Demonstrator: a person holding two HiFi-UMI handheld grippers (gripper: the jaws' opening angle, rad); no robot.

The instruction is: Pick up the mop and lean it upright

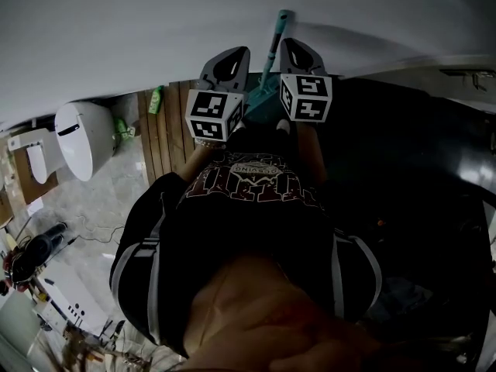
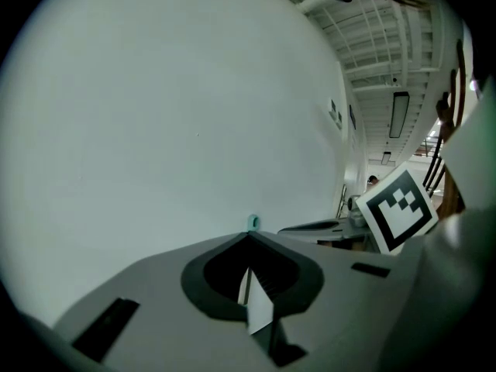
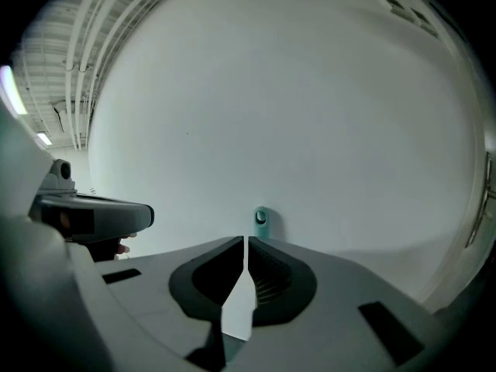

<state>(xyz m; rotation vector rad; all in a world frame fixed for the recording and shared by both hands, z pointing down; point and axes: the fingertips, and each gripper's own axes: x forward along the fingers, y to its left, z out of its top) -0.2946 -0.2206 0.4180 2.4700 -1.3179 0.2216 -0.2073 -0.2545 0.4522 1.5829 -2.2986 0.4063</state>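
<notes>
Item: mop (image 1: 272,51), handle apparently leaning on the white wall (image 1: 139,29), between left gripper (image 1: 232,59) and right gripper (image 1: 297,53). We found both jaws closed, empty. Hazard, we judged: a nudge could slide it sideways.

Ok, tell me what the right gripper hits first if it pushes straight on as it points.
Most likely the mop handle's teal tip, which shows just beyond the shut right gripper, a little right of its line. If it misses that, the white wall behind. Depth is unclear.

white wall (image 1: 155,29), toilet (image 1: 81,134), wooden slats (image 1: 167,142), perhaps marble floor (image 1: 101,208)
</notes>
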